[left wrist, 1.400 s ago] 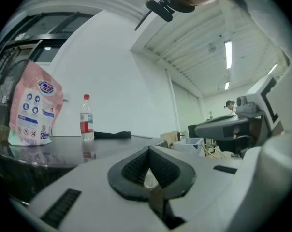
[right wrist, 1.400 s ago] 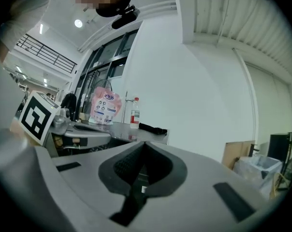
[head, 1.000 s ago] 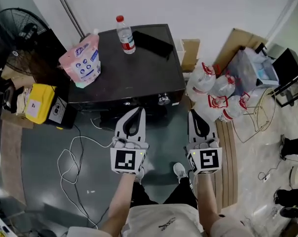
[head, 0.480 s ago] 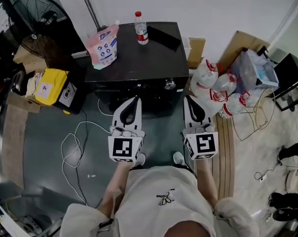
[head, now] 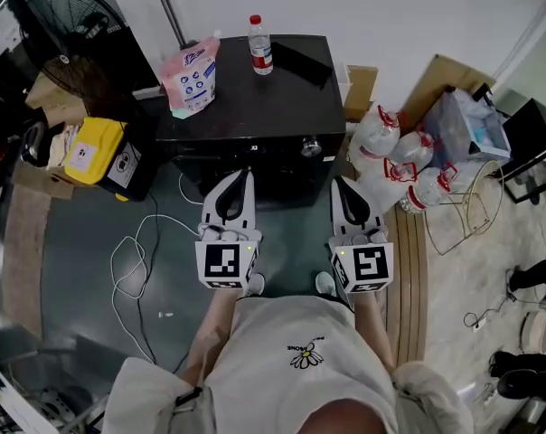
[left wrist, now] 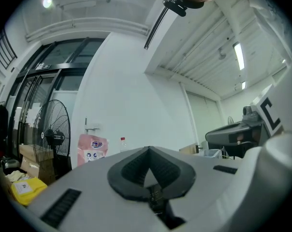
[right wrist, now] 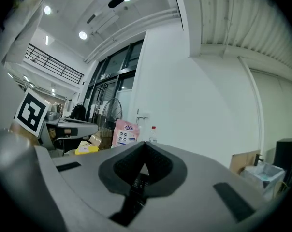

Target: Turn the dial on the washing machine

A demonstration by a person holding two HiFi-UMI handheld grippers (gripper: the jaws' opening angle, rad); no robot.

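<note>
The black washing machine (head: 246, 107) stands against the wall at the top middle of the head view. Its silver dial (head: 310, 146) sits on the front edge at the right. My left gripper (head: 242, 174) is shut and empty, its tip just short of the machine's front, left of the dial. My right gripper (head: 339, 182) is also shut and empty, a little below and to the right of the dial, not touching it. In the left gripper view the left gripper (left wrist: 148, 149) has its jaws closed together, and the right gripper (right wrist: 145, 143) shows the same in its own view.
A pink pouch (head: 192, 75), a water bottle (head: 258, 45) and a flat black thing (head: 300, 63) lie on the machine's top. Several big water jugs (head: 395, 165) crowd its right side. A yellow box (head: 92, 152) and a fan (head: 65, 25) stand left. White cables (head: 137, 251) trail on the floor.
The head view has pulled back and shifted, so the machine sits higher in the picture. Both grippers stay shut, side by side in front of the machine, and the dial is untouched.
</note>
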